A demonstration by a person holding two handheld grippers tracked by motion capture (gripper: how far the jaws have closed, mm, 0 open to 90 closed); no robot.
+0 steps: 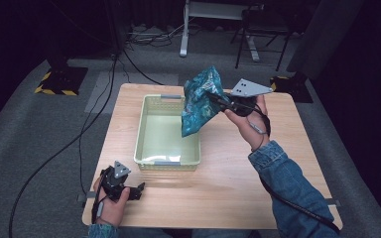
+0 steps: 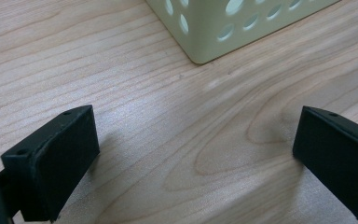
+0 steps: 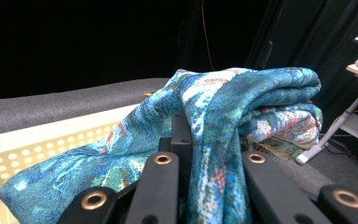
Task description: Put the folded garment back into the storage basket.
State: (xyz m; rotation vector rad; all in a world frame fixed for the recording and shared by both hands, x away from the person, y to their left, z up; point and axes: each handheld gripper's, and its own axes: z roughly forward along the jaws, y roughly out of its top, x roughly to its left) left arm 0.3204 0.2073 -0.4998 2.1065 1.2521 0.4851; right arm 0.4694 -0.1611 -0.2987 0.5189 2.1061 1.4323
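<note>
Pale wooden table (image 1: 228, 188), dark room. My right gripper (image 1: 217, 99) pinched the teal patterned folded cloth (image 1: 200, 101) above the pale green plastic basket (image 1: 144, 134); left gripper (image 1: 140, 191) rested spread. Placing step; next I'd lower and release.

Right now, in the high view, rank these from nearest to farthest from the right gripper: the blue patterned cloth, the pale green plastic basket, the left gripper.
1. The blue patterned cloth, clamped in the right gripper and hanging to its left over the basket.
2. The pale green plastic basket, lower left of it, mid-table.
3. The left gripper, at the table's near left edge.
</note>
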